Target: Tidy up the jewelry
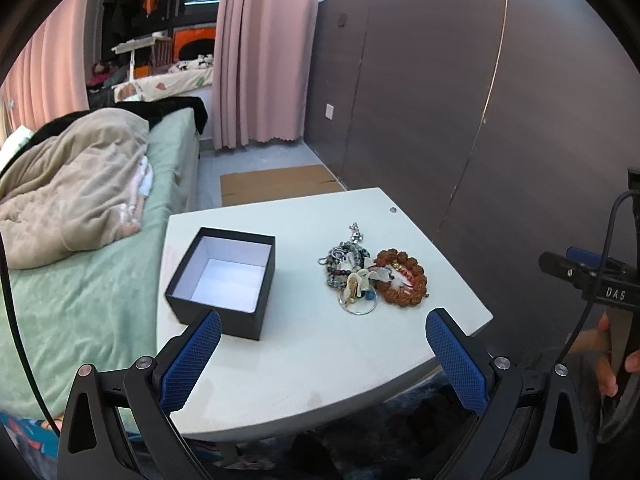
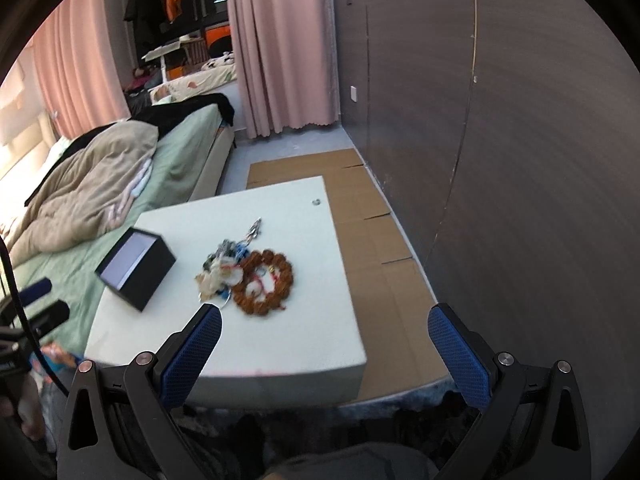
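Observation:
An open black box [image 1: 224, 282] with a white lining sits empty on the left part of the white table [image 1: 304, 352]. To its right lies a heap of jewelry [image 1: 360, 276]: a brown bead bracelet [image 1: 404, 282], dark bead strands, shell pieces and a thin ring. My left gripper [image 1: 323, 354] hovers open above the table's near side, holding nothing. In the right wrist view the box [image 2: 136, 274] lies left of the jewelry [image 2: 228, 270] and bracelet [image 2: 264, 284]. My right gripper [image 2: 325, 354] is open and empty over the table's [image 2: 280, 344] near right corner.
A bed [image 1: 88, 280] with a beige blanket [image 1: 76, 192] adjoins the table's left side. Flat cardboard [image 2: 372, 216] covers the floor beyond and right of the table. A dark panelled wall [image 1: 460, 100] runs along the right. Pink curtains [image 1: 256, 52] hang behind. A hand [image 1: 608, 360] holds the right gripper.

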`<action>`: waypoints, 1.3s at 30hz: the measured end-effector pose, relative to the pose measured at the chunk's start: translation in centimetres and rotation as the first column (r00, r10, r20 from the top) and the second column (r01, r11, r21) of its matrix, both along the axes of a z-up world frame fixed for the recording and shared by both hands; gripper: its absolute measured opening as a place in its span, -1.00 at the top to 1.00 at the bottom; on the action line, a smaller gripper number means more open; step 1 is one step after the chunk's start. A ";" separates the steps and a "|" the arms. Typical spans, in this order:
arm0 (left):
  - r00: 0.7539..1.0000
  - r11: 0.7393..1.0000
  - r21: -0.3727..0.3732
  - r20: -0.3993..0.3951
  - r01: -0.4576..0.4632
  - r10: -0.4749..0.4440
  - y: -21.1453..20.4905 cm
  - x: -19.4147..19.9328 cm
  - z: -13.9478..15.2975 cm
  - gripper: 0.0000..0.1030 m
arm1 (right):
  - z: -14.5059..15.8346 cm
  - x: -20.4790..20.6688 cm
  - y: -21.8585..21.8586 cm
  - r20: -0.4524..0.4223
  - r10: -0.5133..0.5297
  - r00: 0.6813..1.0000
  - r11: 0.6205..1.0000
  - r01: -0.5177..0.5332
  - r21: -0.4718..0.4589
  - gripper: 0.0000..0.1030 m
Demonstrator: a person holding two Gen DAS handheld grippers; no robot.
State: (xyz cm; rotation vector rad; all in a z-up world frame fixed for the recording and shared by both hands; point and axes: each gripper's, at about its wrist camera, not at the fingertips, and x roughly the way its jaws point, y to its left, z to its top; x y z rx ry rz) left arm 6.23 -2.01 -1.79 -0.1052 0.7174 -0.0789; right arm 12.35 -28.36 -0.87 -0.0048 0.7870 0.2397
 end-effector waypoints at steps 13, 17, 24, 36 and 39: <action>0.994 0.997 -0.047 -0.086 0.061 -0.065 -1.5 5.4 -2.9 -0.55 | -0.5 6.5 0.7 -0.072 0.008 0.997 0.997 -0.002 0.083 -1.00; 0.989 0.995 -0.075 -0.128 0.070 -0.079 -2.0 7.1 -4.3 -0.33 | -0.2 8.5 1.4 -0.082 0.016 0.996 0.996 -0.009 0.088 -1.00; 0.976 0.992 -0.112 -0.204 0.058 -0.080 -2.2 9.4 -6.7 0.41 | -0.5 12.5 1.9 -0.123 0.006 0.992 0.995 0.006 0.097 -1.00; 0.974 0.989 -0.142 -0.219 0.031 -0.062 -2.4 12.2 -9.7 0.72 | -4.7 15.1 2.1 -0.170 0.055 0.984 0.980 -0.021 0.196 -1.00; 0.975 0.990 -0.138 -0.213 0.036 -0.065 -2.8 12.6 -10.3 0.73 | -5.4 15.7 1.7 -0.188 0.041 0.981 0.980 -0.003 0.200 -1.00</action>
